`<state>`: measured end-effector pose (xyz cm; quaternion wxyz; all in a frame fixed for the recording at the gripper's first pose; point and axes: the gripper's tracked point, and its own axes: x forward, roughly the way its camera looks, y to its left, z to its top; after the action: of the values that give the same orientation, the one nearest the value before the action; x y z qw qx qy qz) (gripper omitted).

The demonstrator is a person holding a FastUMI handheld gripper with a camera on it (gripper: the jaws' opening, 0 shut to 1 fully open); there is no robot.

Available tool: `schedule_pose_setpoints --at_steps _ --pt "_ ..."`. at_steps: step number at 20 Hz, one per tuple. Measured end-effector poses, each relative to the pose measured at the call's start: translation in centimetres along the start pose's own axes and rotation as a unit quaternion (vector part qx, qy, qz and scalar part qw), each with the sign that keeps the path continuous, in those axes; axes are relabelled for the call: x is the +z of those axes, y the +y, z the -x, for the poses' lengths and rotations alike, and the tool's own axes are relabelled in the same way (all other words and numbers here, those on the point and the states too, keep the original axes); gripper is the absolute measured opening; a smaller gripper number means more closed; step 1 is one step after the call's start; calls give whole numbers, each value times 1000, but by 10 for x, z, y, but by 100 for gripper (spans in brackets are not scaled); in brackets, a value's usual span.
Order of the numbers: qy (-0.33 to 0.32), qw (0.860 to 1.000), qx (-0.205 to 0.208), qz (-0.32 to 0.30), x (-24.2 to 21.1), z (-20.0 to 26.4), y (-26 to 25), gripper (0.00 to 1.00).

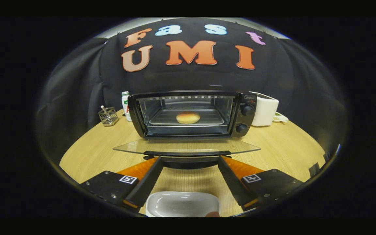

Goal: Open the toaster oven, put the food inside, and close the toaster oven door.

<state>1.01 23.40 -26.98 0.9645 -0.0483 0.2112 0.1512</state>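
gripper view: claw (188, 160) spread wide below door handle (187, 152).

Black toaster oven (193, 112) standing upright on the wooden surface (93, 153), straight ahead of the claw (188, 160) and beyond its spread fingertips. Glass door (186, 146) dropped fully open and lying flat, its dark handle (187, 153) just at the fingertips, contact unclear. Round golden bun (188, 117) resting on the metal tray (162, 120) inside the open cavity. Two black knobs (247, 110) stacked on the right-hand control panel.
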Motion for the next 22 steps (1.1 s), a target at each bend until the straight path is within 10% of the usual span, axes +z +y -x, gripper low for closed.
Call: schedule_pose_setpoints --at_steps 22 --pt "-84 996 15 3 120 -69 14 100"
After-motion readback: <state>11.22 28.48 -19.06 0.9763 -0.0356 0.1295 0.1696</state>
